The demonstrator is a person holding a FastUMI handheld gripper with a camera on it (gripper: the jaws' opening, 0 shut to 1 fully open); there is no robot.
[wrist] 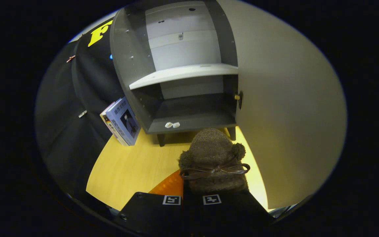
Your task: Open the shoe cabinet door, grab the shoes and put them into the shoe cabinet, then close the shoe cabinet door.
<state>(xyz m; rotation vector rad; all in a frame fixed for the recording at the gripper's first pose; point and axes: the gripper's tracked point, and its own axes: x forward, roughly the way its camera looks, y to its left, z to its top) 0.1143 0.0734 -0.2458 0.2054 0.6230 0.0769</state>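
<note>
Door [288,108] open at 3 o'clock, tongs [192,199] clenched on the fuzzy shoe [213,158], held above the desk [137,168] short of the shoe cabinet [183,75] at 12; I judge stowing and closing remain.

The fuzzy shoe [213,154] is brown with a brown bow. The shoe cabinet [183,72] is grey inside, on a yellow wood-grain floor [137,168].
</note>
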